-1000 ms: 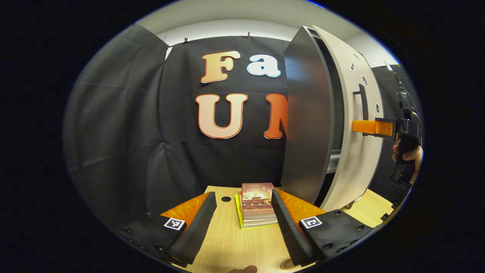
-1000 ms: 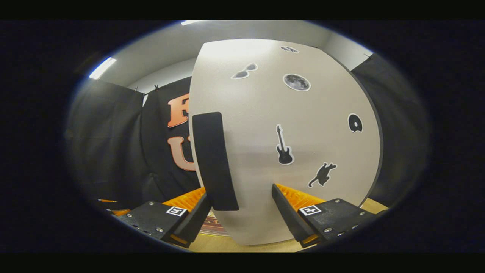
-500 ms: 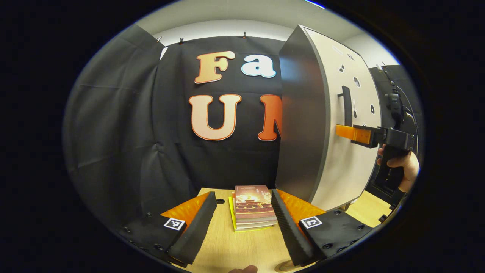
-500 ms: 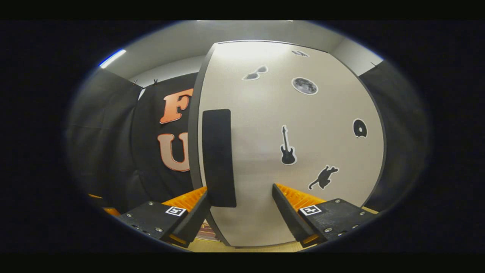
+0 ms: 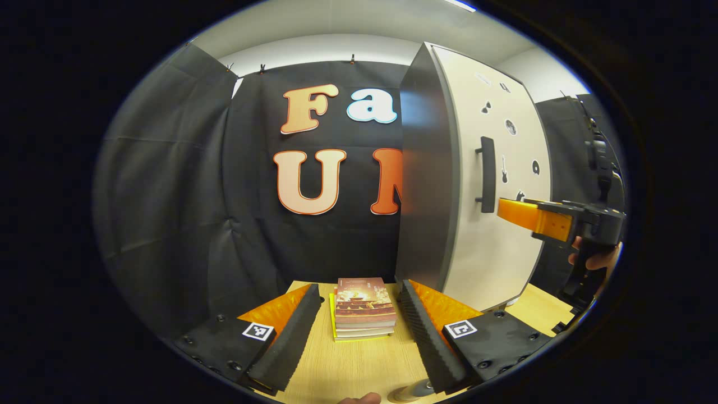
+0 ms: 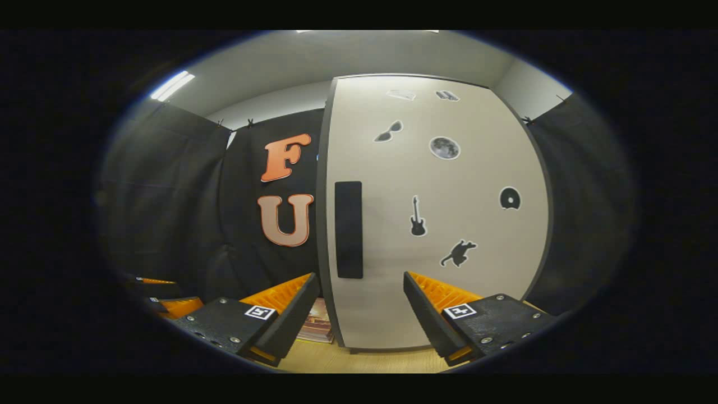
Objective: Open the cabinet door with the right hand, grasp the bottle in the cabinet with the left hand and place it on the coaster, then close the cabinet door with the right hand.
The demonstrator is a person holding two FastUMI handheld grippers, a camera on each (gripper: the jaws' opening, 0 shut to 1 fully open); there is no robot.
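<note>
Swung shut over the past second, the cabinet door [image 6: 437, 224] now sits flush against the cabinet's dark side panel [image 5: 429, 168], and the right gripper [image 6: 359, 314] has drawn back from the black handle [image 6: 348, 229] it earlier stood close to. In the right gripper view the pale door fills the centre and right of the frame, stickers of a guitar [image 6: 417, 217], a cat [image 6: 458, 252], a moon [image 6: 445, 147] and sunglasses [image 6: 388, 131] scattered across it; the gripper's two fingers stand wide apart at the bottom edge with nothing between them, clear of the handle. In the left gripper view the cabinet rises at right of centre, and at the far right edge the right gripper [image 5: 513, 210], held by a hand [image 5: 597, 259], points toward the door just below the handle [image 5: 487, 174], apart from it. The left gripper [image 5: 359, 331] hangs over the light wooden table [image 5: 359, 367], fingers spread and empty, a stack of books [image 5: 362, 308] lying on the table between and beyond them. At the very bottom of that frame, right of centre, a round grey shape [image 5: 412, 391] shows beside the right-hand finger; whether this is the bottle on the coaster cannot be told.
</note>
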